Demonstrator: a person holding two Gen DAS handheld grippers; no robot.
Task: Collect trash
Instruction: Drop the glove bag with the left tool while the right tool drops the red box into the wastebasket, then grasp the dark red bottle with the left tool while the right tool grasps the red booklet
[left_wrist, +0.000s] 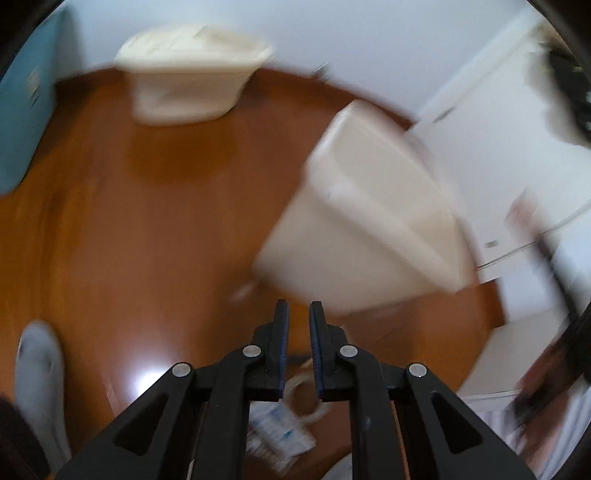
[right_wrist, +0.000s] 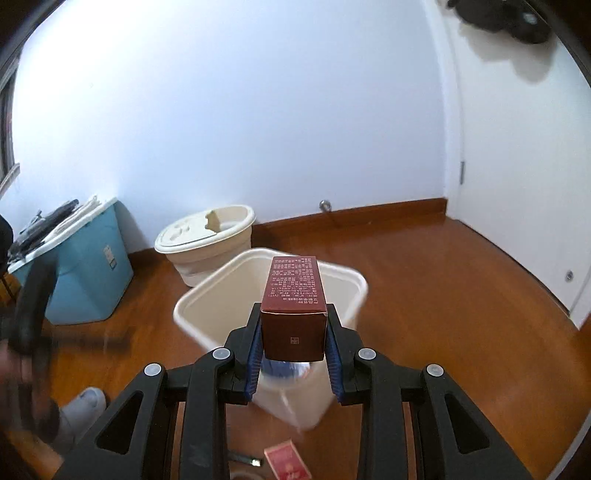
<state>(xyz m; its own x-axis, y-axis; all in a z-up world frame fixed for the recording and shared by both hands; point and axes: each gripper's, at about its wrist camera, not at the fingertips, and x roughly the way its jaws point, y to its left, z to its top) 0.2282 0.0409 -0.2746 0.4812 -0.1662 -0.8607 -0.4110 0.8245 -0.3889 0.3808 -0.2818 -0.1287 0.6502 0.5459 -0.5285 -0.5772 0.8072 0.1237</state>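
Observation:
My right gripper is shut on a dark red carton with small printed text, held over the open white trash bin on the wooden floor. Something blue and white lies in the bin's bottom. My left gripper is nearly closed with a narrow gap and holds nothing; its view is blurred. The bin shows ahead and right of it. A crumpled white and blue wrapper lies on the floor beneath the left fingers. A small red box lies on the floor below the right gripper.
A cream round tub with lid stands by the far wall, also in the left wrist view. A blue storage box sits at left. White doors at right. A grey slipper is at lower left.

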